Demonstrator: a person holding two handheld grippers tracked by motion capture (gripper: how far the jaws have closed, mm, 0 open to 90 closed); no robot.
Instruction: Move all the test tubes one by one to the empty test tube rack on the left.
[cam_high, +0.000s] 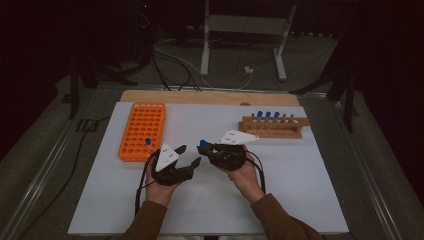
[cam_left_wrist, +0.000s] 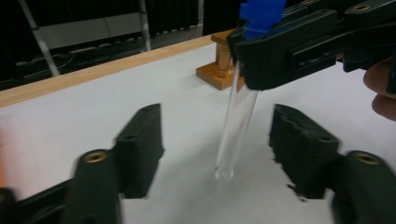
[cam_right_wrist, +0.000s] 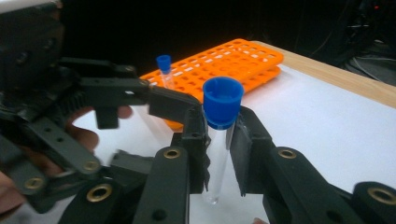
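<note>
My right gripper (cam_right_wrist: 218, 140) is shut on a clear test tube (cam_right_wrist: 219, 144) with a blue cap, gripping it just under the cap and holding it upright above the white mat. In the high view this right gripper (cam_high: 206, 148) sits at mid-table with the blue cap (cam_high: 203, 143) at its tip. My left gripper (cam_high: 189, 155) is open, jaws spread wide. In the left gripper view the tube (cam_left_wrist: 236, 123) hangs between its two open fingers (cam_left_wrist: 140, 149), touching neither. An orange rack (cam_high: 142, 130) holds one blue-capped tube (cam_high: 148, 142) near its front edge.
A wooden rack (cam_high: 272, 126) at the back right holds several blue-capped tubes. A wooden strip (cam_high: 210, 97) borders the far edge of the white mat (cam_high: 210, 200). Cables and a metal frame lie on the floor beyond the table.
</note>
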